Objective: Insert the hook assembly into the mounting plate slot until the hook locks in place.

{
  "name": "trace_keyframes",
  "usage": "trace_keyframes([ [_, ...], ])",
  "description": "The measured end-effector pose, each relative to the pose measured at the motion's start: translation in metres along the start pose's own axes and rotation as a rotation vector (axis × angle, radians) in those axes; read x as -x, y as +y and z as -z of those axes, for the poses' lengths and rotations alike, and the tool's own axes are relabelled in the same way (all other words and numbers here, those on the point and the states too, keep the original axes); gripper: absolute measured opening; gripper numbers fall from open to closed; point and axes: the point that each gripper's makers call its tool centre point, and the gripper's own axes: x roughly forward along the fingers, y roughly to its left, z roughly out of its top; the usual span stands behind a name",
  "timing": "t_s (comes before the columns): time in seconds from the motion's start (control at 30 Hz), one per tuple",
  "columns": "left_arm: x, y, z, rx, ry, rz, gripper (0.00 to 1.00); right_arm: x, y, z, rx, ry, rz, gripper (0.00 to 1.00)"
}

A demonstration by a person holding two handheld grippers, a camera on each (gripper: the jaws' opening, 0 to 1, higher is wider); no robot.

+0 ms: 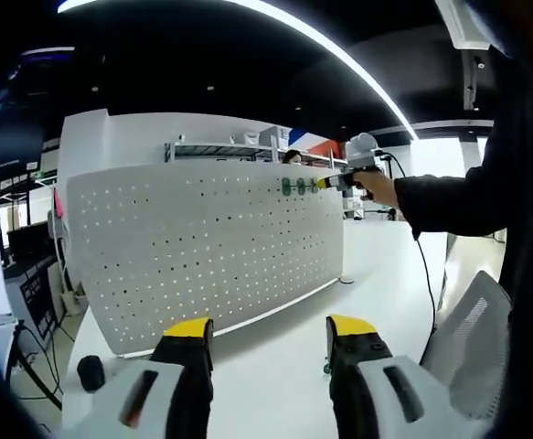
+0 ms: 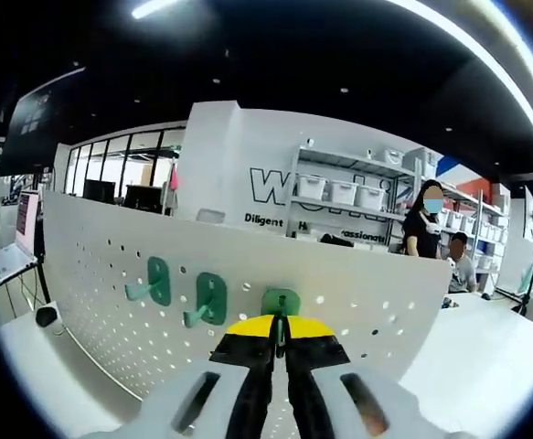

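Right gripper view puts us right on it: our right gripper (image 2: 280, 331) has its fingers clamped on the green hook (image 2: 281, 302), pressed flat against the white pegboard (image 2: 367, 306) straight ahead, near its top edge; two more hooks (image 2: 159, 281) sit in line beside it; we judge a straight push seats it; our left gripper (image 1: 268, 331) hangs back over the counter (image 1: 284, 366), fingers apart, empty.

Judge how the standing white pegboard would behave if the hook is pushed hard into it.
The pegboard looks thin and tall, standing on edge on the table, so it may flex or tip. The right hand-held gripper, shut on the green hook, presses near its top edge, giving leverage.
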Motion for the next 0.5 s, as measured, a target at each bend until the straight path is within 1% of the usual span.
trace_keyframes([
  [0.5,0.0007,0.0022,0.0008,0.006,-0.002,0.0,0.5,-0.0022,0.0,-0.0022,0.024,0.001,0.014,0.0],
])
